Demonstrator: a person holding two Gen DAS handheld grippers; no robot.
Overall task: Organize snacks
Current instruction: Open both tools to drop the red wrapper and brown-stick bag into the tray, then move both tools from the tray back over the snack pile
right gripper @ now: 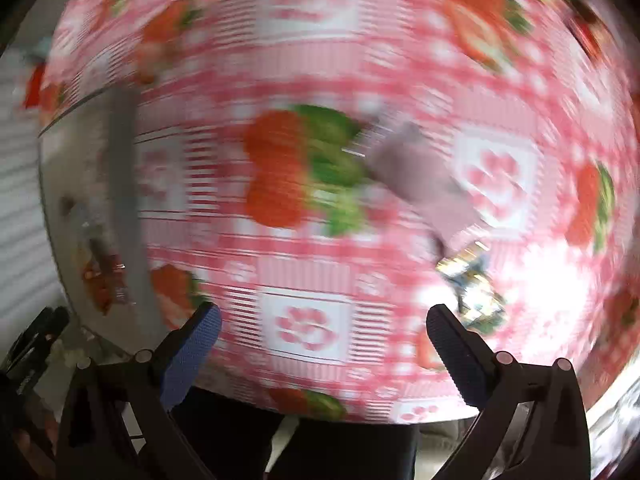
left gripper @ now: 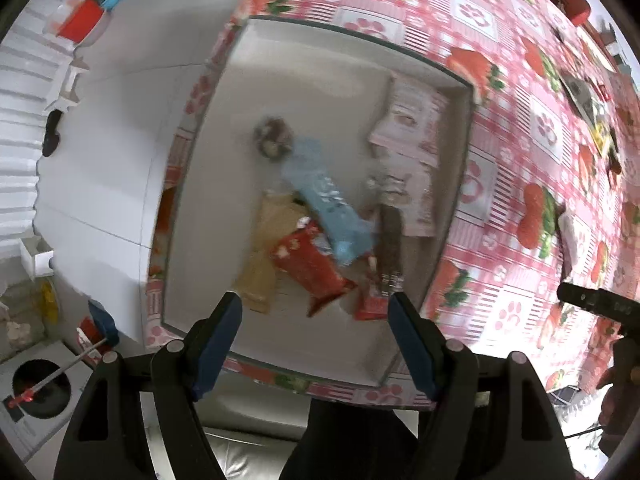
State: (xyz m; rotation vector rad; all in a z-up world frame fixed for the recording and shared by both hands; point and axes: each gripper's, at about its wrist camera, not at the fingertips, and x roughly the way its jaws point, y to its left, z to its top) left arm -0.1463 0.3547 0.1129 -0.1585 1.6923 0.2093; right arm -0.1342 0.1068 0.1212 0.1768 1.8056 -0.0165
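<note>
Directly below, the left tool [left gripper: 315,312] hangs empty, jaws apart, over the tray [left gripper: 320,64] of snacks [left gripper: 320,216]; the right tool [right gripper: 324,328] gapes wide above the blurred surface [right gripper: 320,60], a packet [right gripper: 474,292] at two o'clock.

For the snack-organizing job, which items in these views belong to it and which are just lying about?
Part of the job:
- shallow white tray
- light blue snack packet in the tray
- red snack packet in the tray
- pale pink snack pouch in the tray
- mauve-grey packet on the strawberry-print tablecloth

Lying about:
- red bucket on the floor
- black shoe on the floor
</note>
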